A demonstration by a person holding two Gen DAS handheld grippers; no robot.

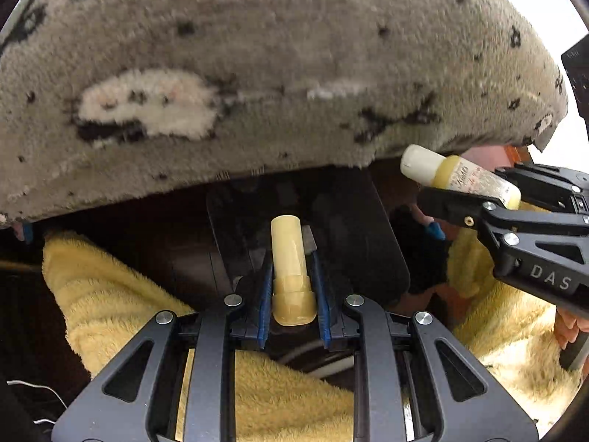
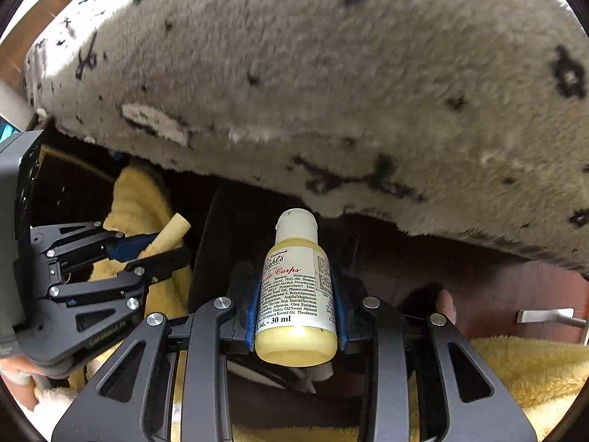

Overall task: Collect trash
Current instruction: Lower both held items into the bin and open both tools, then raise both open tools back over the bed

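Note:
My left gripper is shut on a pale yellow tube, which stands up between the blue pads. In the right wrist view, that gripper and the tube appear at the left. My right gripper is shut on a small lotion bottle with a white cap and a printed label. The left wrist view shows this gripper at the right edge with the bottle pointing left. Both grippers point steeply down over a dark object; I cannot tell what it is.
A shaggy grey rug with black marks fills the upper half of both views. Yellow fleece fabric lies on both sides below the grippers. Reddish-brown floor and a metal bar show at the right.

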